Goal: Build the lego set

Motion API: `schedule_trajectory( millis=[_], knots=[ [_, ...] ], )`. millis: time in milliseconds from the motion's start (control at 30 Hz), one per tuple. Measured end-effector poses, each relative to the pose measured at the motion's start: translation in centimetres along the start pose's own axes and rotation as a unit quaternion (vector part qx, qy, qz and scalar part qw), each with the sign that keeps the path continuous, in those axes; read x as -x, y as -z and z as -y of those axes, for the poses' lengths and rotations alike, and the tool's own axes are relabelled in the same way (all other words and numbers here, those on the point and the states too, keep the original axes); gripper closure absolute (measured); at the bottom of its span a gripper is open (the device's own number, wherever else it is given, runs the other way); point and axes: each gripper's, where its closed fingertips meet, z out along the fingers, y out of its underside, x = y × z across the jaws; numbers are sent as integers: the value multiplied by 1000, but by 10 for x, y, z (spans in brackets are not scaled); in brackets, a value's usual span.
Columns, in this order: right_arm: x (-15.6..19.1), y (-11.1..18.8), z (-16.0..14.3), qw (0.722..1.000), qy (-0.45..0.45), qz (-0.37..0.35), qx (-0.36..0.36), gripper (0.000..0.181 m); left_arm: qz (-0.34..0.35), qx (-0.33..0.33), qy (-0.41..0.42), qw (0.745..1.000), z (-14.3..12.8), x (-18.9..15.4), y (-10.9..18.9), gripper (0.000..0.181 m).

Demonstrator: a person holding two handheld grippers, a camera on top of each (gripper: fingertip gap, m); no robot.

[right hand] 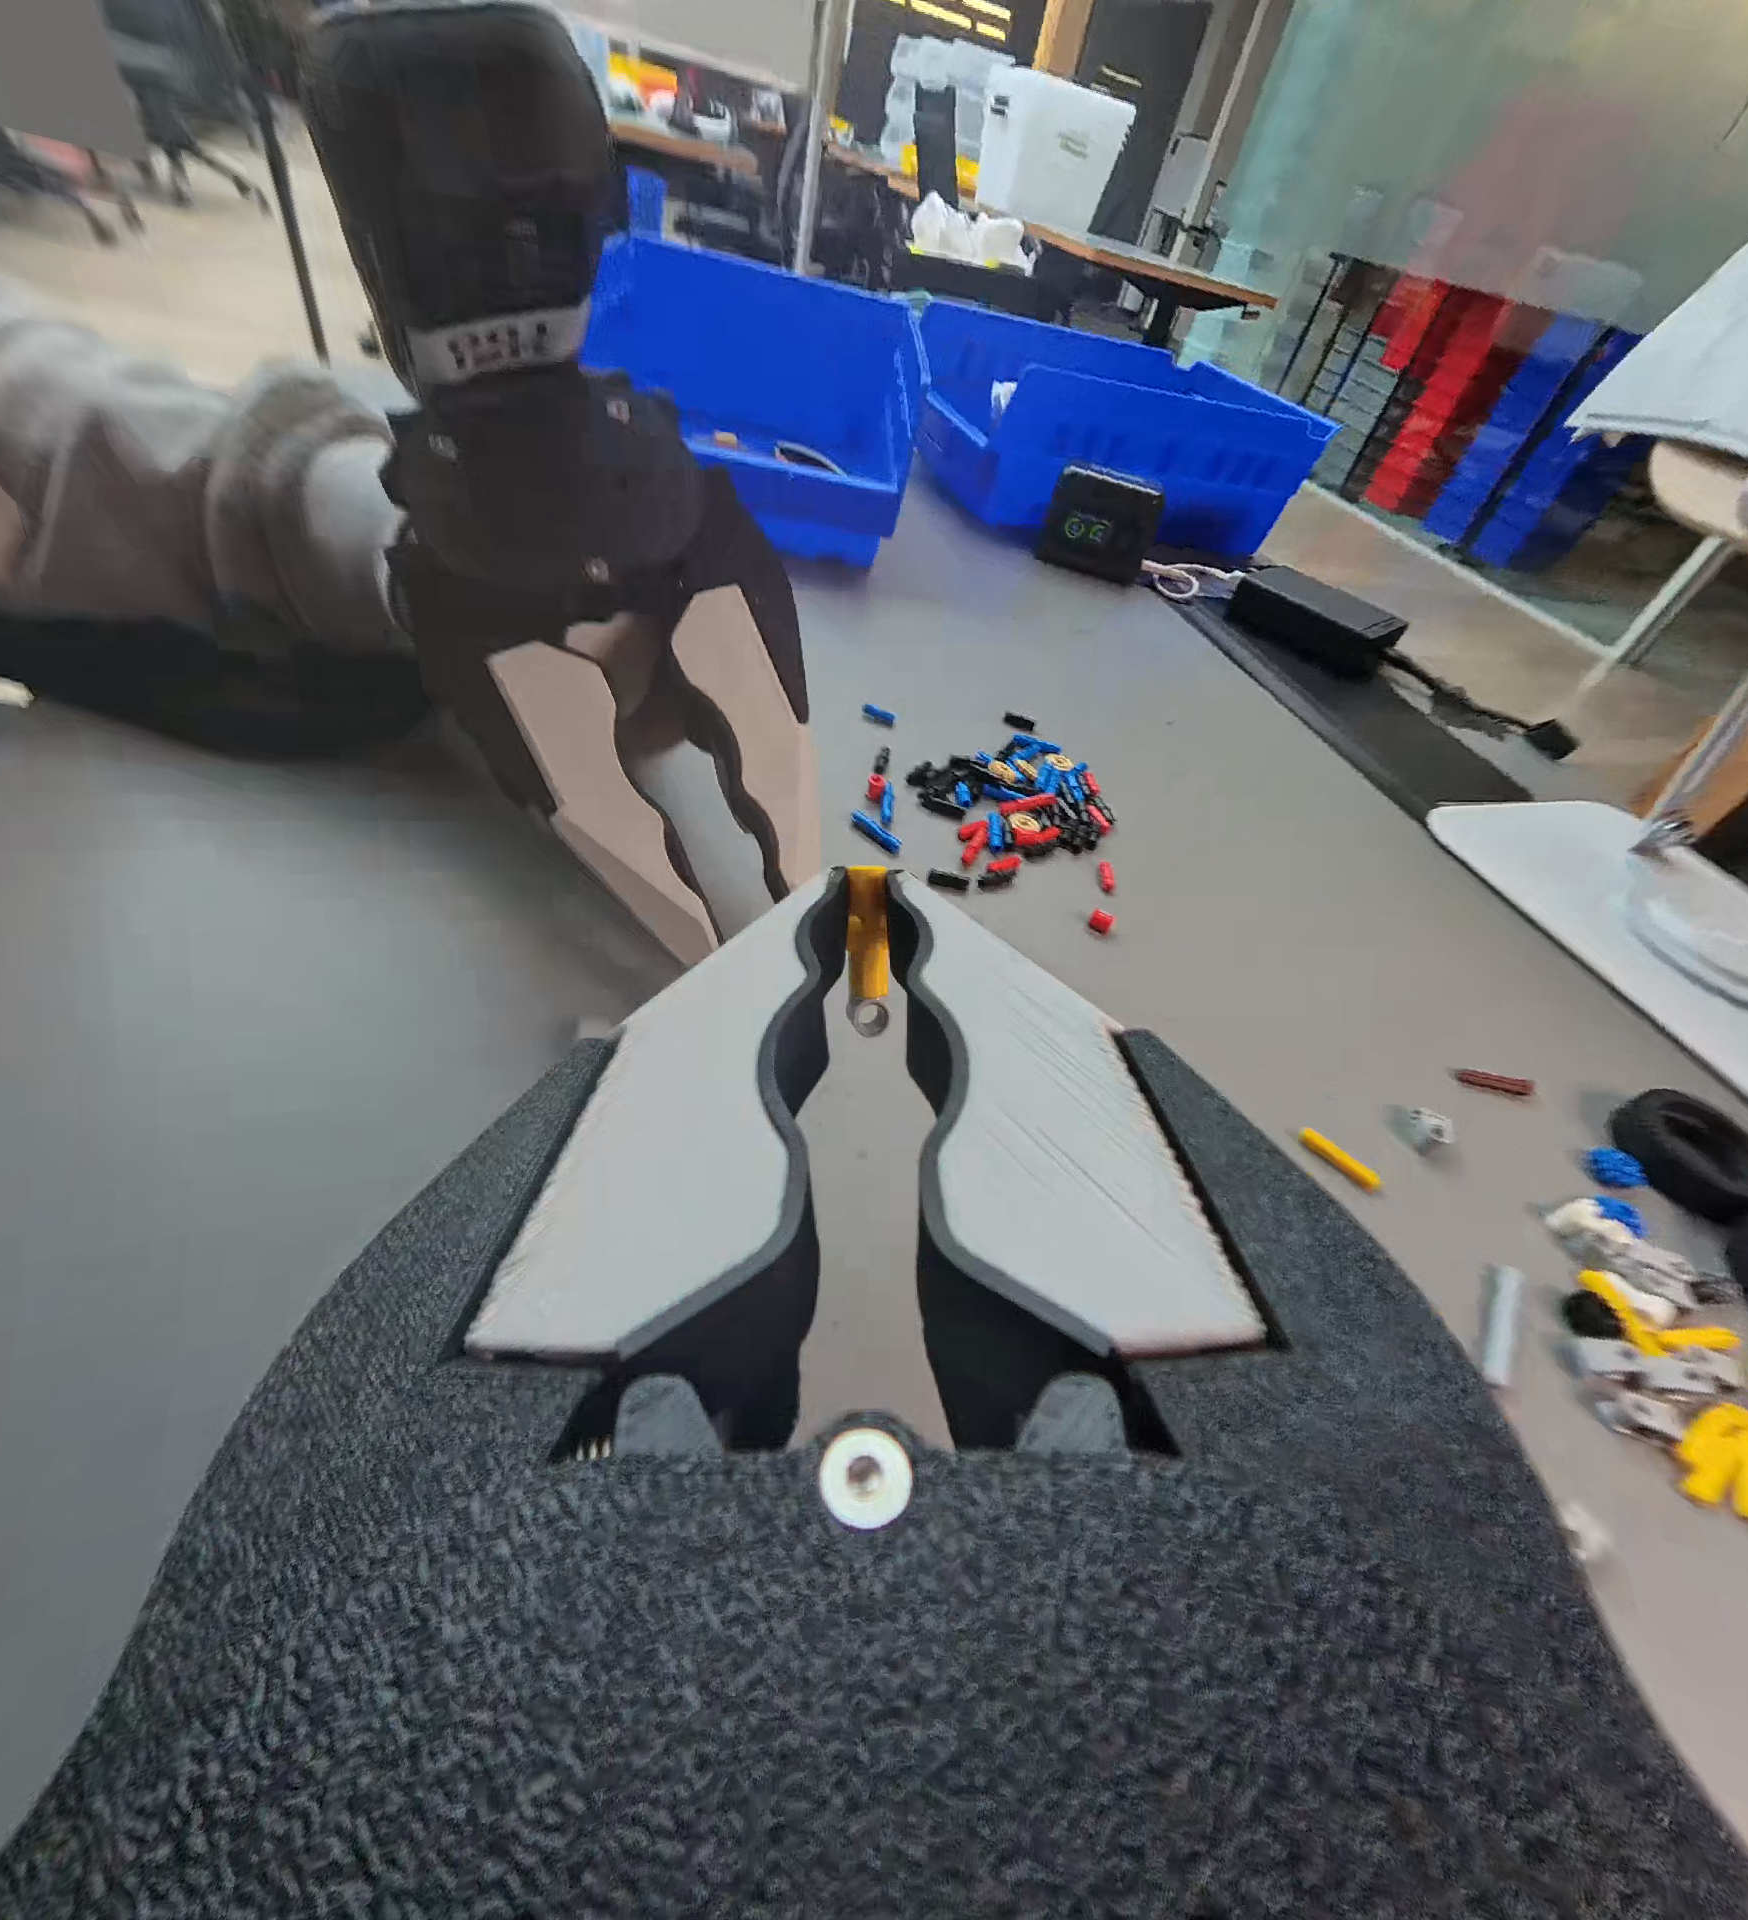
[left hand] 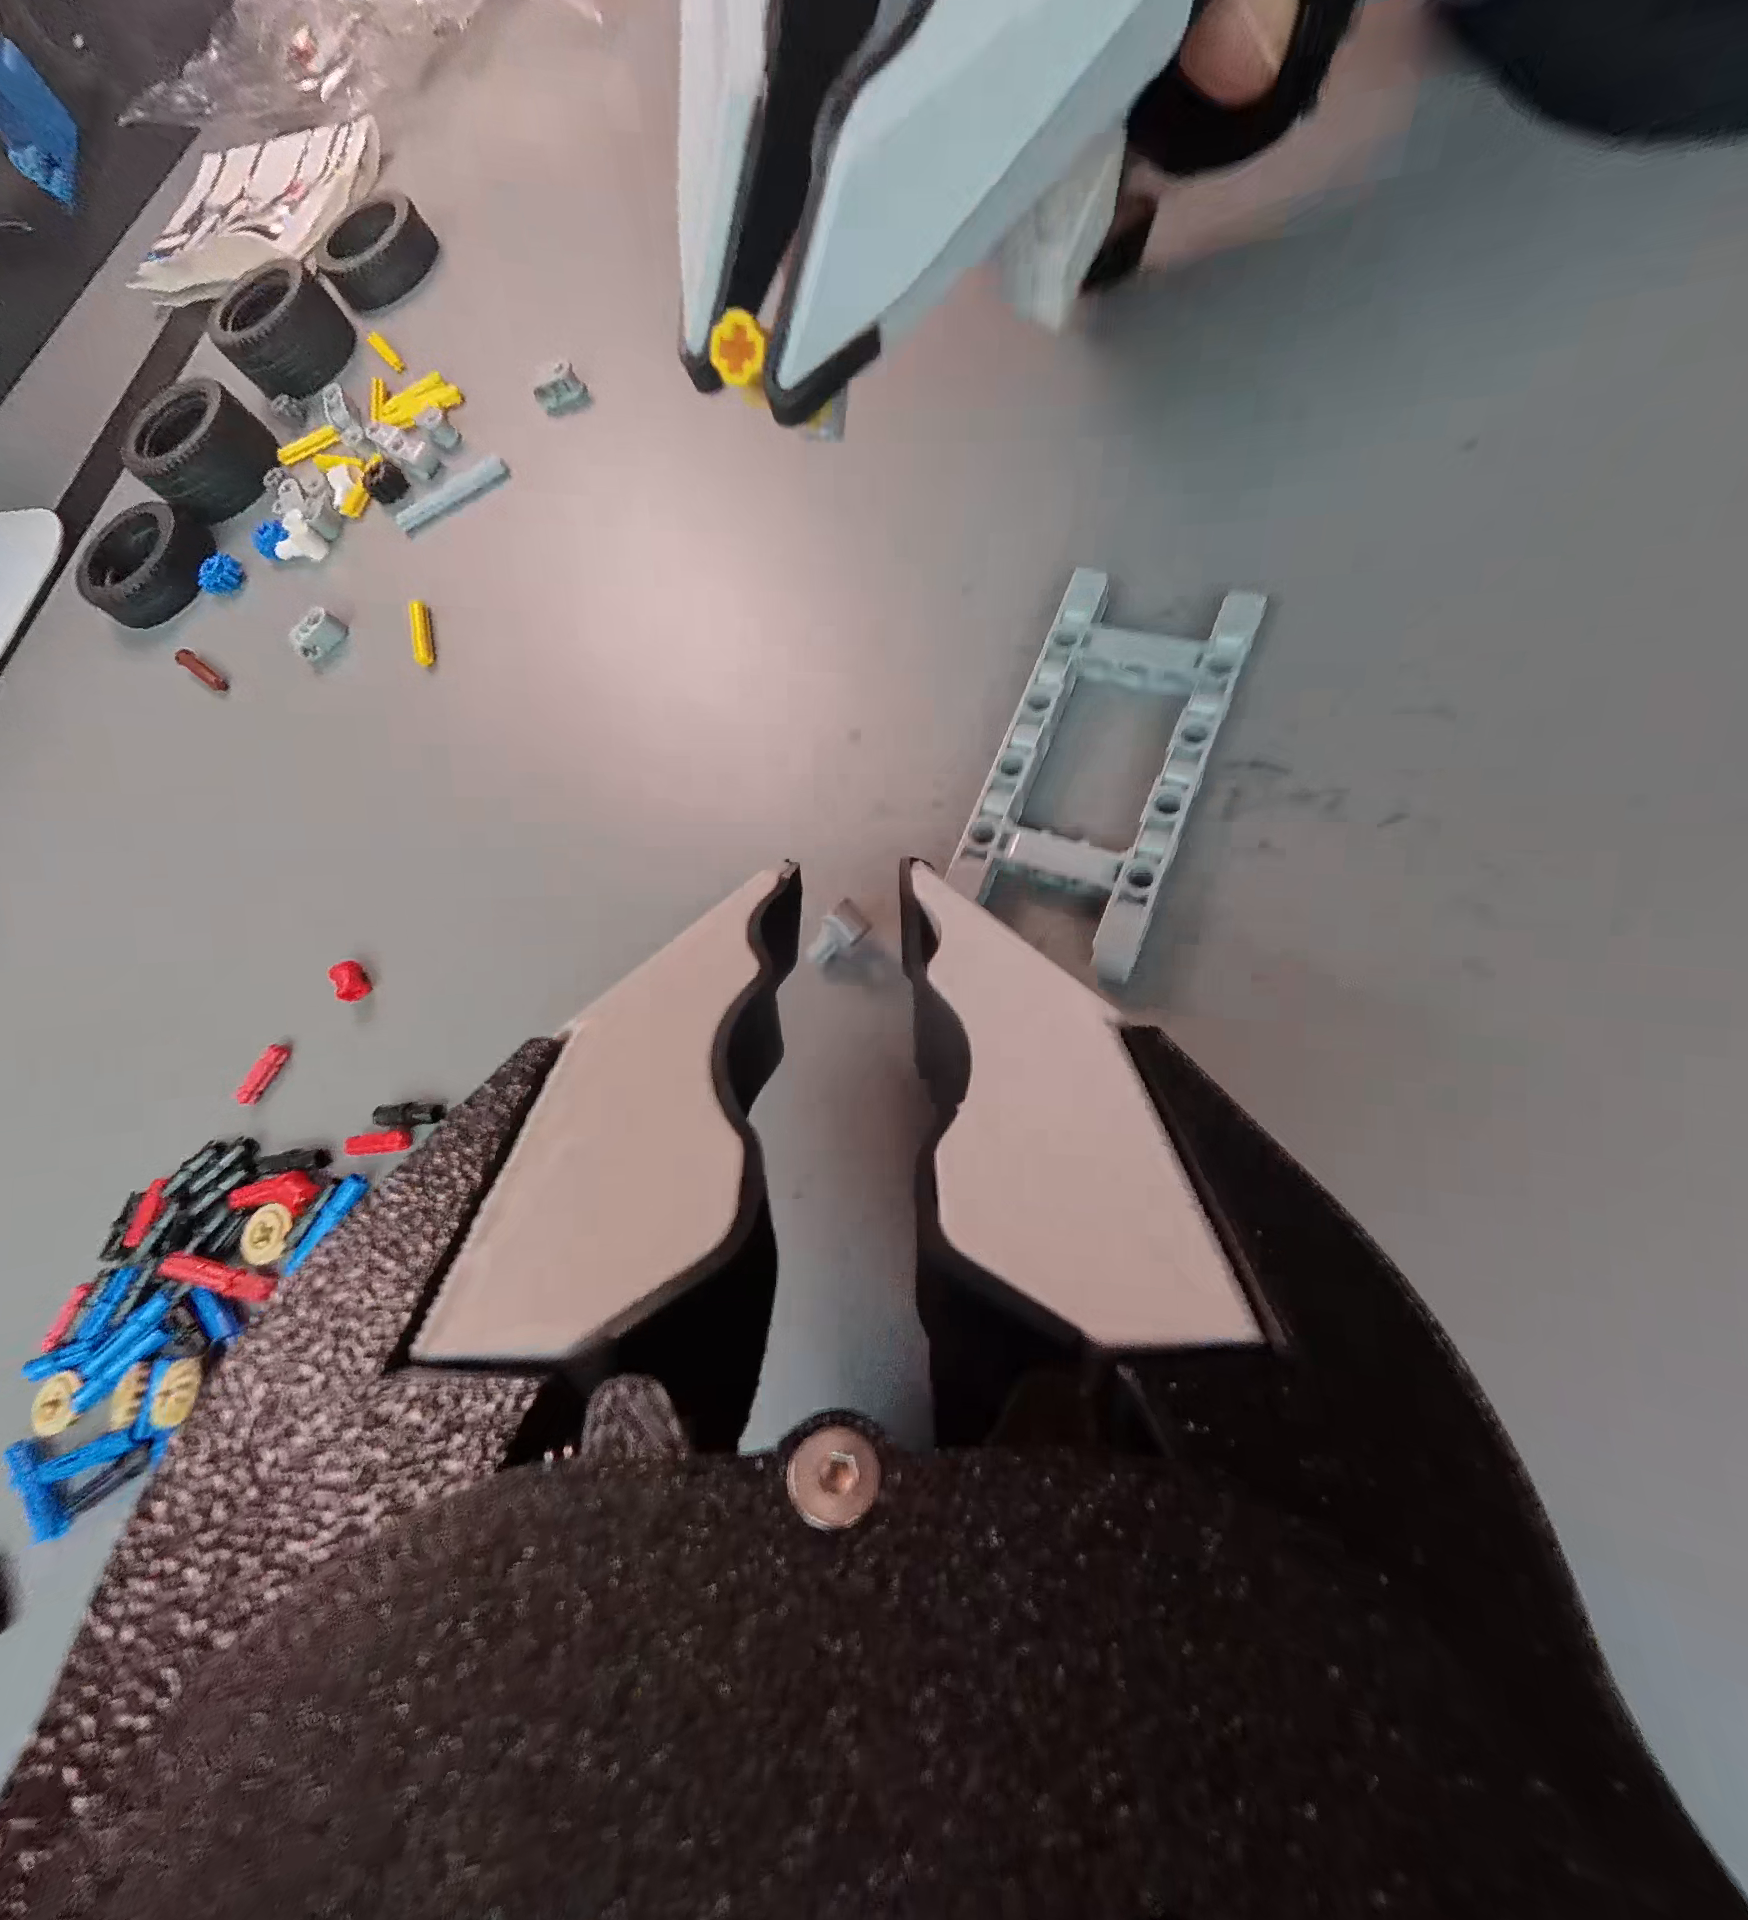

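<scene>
While clenched on a ribbed yellow axle [right hand: 865, 935], right gripper [right hand: 865, 883]; left gripper [left hand: 851, 868] released above grey tabletop [left hand: 641, 790].

Left hand-held gripper [left hand: 849, 878] angled down toward the bench [left hand: 641, 727], fingers parted with a narrow gap at the tips and nothing clamped. Right hand-held gripper [right hand: 865, 883] pinched tight on a yellow axle piece [right hand: 866, 940], tips almost meeting, held by a gloved hand [left hand: 1213, 94].
</scene>
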Motion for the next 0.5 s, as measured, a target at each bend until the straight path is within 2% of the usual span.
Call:
schedule_trajectory(
  millis=[33,167,300,367,433,500],
  knots=[
    [2,-1,7,998,-54,17,-18,174,-17,-32,27,999,12,-3,3,161],
    [11,-2,32,961,-245,97,-80,175,-78,-131,122,981,51,-9,16,158],
    [8,-2,47,904,-379,143,-140,175,-130,-193,193,953,77,-14,26,157],
    [8,-2,50,884,-410,160,-157,175,-146,-220,225,938,87,-12,31,156],
    [11,-5,48,884,-408,164,-155,175,-154,-238,256,924,91,-8,34,159],
    [13,-6,46,892,-395,161,-149,175,-159,-240,276,917,91,-6,36,170]
  ],
)
